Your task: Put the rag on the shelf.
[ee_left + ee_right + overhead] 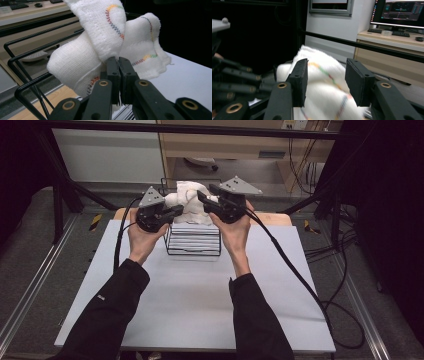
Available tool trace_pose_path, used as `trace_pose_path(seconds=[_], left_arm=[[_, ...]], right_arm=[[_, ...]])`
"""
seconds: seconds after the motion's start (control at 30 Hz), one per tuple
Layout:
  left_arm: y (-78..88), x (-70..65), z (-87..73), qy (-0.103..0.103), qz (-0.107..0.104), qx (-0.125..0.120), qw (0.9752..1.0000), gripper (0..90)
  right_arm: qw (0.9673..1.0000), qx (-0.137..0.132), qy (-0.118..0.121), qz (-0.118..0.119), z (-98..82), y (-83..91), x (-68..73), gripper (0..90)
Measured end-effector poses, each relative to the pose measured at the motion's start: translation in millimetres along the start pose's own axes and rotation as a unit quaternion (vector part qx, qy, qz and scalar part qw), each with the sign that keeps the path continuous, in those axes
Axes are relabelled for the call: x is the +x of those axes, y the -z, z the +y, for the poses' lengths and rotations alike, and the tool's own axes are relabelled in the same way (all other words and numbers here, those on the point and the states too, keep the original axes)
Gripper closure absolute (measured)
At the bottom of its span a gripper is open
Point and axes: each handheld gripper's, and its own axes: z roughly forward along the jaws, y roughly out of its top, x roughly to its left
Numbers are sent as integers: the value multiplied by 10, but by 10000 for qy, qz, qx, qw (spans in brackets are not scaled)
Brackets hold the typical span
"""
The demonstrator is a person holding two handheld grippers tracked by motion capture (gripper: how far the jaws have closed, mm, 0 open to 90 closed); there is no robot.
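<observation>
The left hand-held gripper (119, 65) has its jaws pinched tight on a white cloth (100, 47) bunched above a black wire rack (193, 238). The right hand-held gripper (328, 80) hangs wide apart around the cloth's other side. The rack stands on a pale worktop (200, 300); a monitor (403, 12) glows behind.

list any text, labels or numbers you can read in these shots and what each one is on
No text can be read in any view.
Monitor on the desk, right gripper view: graphs and lines of text, too small and blurred to read.
Sleeve of the left arm, high view: a small pale mark, too small to read.
White cloth, clamped in the left hand-held gripper: coloured stitching, no lettering.
</observation>
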Motion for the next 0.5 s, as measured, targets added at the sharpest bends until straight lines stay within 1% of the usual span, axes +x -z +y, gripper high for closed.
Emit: trace_pose_path(seconds=[0.1, 0.17, 0.2, 0.27, 0.33, 0.37, 0.43, 0.47, 0.5], left_arm=[[-1, 7, -3, -3, -15, 5, 10000, 873], [-2, 10, -4, -1, -25, 6, 10000, 873], [-4, 11, -5, -12, -29, 12, 10000, 873], [-8, 17, -11, -23, -40, 30, 10000, 873], [-9, 24, -15, 10, -58, 32, 10000, 872], [-8, 26, -15, 20, -63, 34, 10000, 871], [-2, 28, -15, 22, -68, 39, 10000, 869], [-1, 30, -13, 31, -65, 41, 10000, 865], [0, 33, -12, 42, -65, 40, 10000, 861]], right_arm=[[10000, 20, -10, 73, 91, -174, 38, 492], [9999, 113, 99, 58, 133, -296, 60, 473], [9998, 164, 125, 68, 143, -353, 66, 469], [9995, 262, 102, 123, 152, -453, 81, 483], [9991, 392, 122, 89, 138, -524, 87, 553], [9989, 454, 83, 94, 125, -546, 84, 621], [9979, 625, 161, 66, 104, -543, 86, 779], [9979, 609, 231, 62, 100, -519, 94, 834], [9980, 576, 236, 73, 103, -485, 103, 850]])
